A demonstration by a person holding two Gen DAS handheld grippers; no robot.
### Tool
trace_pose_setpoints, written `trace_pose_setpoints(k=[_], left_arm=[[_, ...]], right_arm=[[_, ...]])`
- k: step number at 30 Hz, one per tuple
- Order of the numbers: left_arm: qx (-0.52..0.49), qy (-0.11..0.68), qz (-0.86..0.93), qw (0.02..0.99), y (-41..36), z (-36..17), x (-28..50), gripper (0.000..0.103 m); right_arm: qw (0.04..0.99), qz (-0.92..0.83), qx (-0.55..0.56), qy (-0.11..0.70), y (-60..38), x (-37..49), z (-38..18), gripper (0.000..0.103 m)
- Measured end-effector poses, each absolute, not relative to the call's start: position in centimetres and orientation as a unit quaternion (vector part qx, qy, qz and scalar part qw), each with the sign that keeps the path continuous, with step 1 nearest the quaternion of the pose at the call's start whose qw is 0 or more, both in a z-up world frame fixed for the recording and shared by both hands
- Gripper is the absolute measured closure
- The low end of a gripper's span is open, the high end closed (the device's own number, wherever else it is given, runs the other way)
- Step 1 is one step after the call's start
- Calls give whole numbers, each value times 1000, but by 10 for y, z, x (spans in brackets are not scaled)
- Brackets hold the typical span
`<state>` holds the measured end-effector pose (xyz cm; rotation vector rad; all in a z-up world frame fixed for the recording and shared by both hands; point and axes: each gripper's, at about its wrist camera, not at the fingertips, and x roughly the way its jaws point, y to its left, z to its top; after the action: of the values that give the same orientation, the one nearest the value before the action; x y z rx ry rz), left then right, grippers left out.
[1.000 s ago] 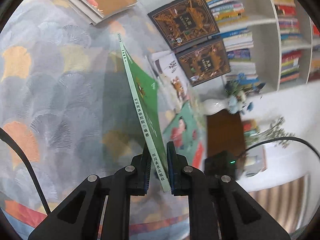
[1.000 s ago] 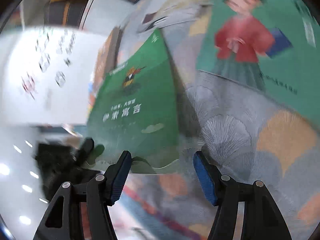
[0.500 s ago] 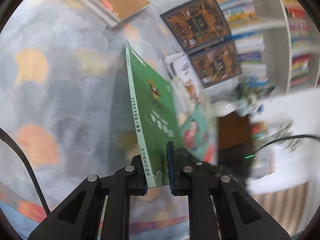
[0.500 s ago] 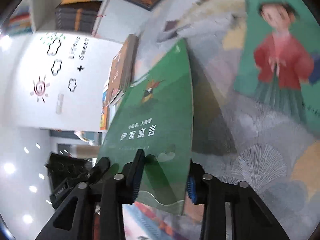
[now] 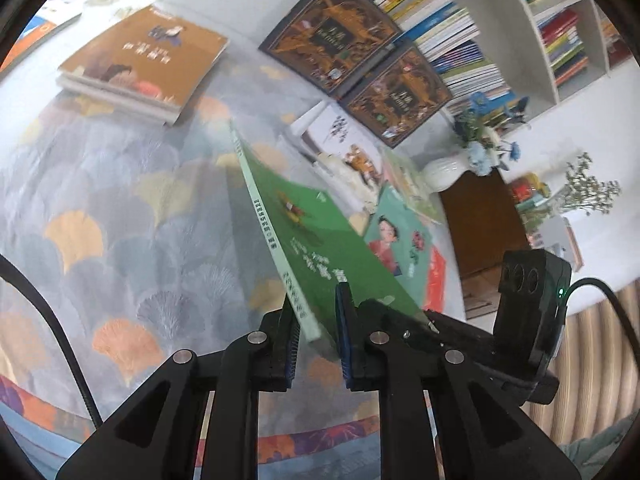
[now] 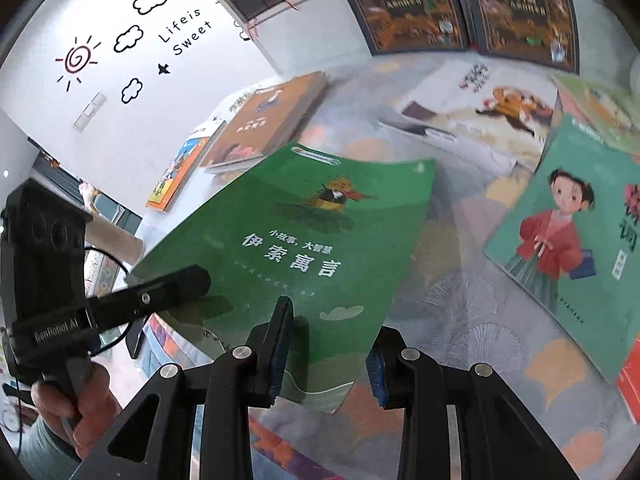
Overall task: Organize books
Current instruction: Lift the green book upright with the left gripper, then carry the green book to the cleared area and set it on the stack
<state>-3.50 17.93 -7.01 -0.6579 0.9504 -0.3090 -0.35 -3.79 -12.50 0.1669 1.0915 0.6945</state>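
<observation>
Fan-patterned tablecloth (image 5: 120,208) before bookshelves (image 5: 520,32)

Both fisheye views were brightly and evenly lit by soft daylight, with dark vignetted corners and straight lines bowed near the rims. The green book (image 5: 320,240) was smeared by motion blur in the left wrist view, its cover text unreadable, and threw a soft shadow onto the patterned cloth (image 5: 120,220). In the right wrist view its title was sharp, while the white wall (image 6: 120,92) looked slightly washed out.
</observation>
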Motion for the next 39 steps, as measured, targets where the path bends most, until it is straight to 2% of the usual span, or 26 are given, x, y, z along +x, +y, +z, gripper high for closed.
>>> trace_pose_setpoints(k=[7, 16, 21, 28, 39], left_arm=[[-302, 425, -174, 836, 202, -47, -26, 87], [-296, 395, -168, 853, 285, -28, 6, 87], [-312, 390, -146, 854, 339, -41, 29, 87], [-337, 386, -122, 850, 387, -63, 58, 86], [-346, 408, -136, 834, 408, -91, 104, 87]], right_arm=[[819, 305, 77, 480, -19, -3, -89, 71], [832, 309, 67, 456, 70, 44, -62, 70], [836, 310, 44, 450, 133, 71, -64, 70], [826, 289, 45, 481, 192, 106, -70, 69], [815, 255, 80, 514, 208, 152, -89, 69]])
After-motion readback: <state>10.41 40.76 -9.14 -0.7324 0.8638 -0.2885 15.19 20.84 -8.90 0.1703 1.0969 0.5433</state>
